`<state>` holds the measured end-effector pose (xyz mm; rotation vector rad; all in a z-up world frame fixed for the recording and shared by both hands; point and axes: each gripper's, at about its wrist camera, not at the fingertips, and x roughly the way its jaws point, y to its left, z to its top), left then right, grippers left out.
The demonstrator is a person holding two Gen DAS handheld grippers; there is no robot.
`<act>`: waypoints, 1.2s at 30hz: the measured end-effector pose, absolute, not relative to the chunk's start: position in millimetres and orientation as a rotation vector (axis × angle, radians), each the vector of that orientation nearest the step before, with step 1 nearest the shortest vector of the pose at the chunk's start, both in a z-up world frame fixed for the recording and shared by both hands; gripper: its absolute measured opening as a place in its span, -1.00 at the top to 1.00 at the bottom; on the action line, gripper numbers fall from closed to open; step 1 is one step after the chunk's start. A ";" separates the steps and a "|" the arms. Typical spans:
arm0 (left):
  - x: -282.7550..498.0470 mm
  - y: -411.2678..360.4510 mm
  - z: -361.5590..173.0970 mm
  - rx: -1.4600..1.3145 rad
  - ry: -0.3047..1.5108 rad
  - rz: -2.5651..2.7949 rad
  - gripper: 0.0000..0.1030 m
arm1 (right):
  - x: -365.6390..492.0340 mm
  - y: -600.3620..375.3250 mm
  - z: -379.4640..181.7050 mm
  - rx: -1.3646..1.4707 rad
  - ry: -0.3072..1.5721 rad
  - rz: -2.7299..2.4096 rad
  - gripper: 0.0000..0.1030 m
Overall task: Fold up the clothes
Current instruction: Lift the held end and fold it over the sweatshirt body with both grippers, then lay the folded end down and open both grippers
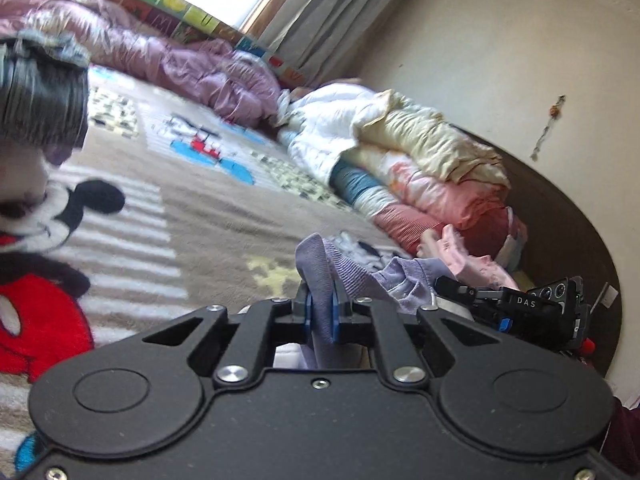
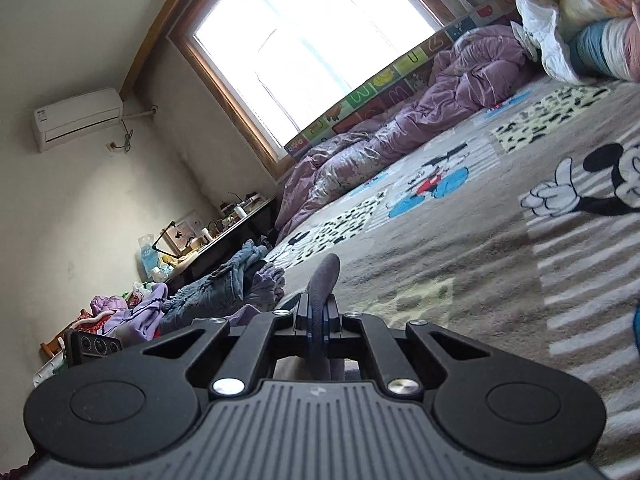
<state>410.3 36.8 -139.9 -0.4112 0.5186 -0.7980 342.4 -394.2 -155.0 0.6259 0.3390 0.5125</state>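
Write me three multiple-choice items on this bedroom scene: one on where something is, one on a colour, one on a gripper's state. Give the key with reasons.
1. Where does the air conditioner hang?
A. On the wall left of the window
B. Above the stacked quilts
C. Under the desk

2. What colour is the garment pinched in the left gripper?
A. Red
B. Lavender
C. Green

3. What is the state of the right gripper?
A. Wide open, nothing in it
B. Shut on cloth
C. Shut on a bottle

Key:
1 A, the white unit sits on the wall left of the window frame.
2 B, pale purple ribbed fabric rises between the pads.
3 B, a fold of dark cloth is squeezed between the closed pads.
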 end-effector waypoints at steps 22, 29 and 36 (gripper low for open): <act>393.2 34.8 -114.7 -0.245 0.433 -0.627 0.15 | 333.6 -382.3 -140.6 0.330 0.339 0.335 0.37; 392.6 -4.9 -133.0 -0.089 0.455 -0.664 0.15 | 337.8 -335.6 -139.8 0.023 0.350 0.409 0.39; 408.6 -16.3 -159.4 -0.044 0.574 -0.644 0.11 | 365.7 -346.4 -162.3 0.150 0.513 0.390 0.40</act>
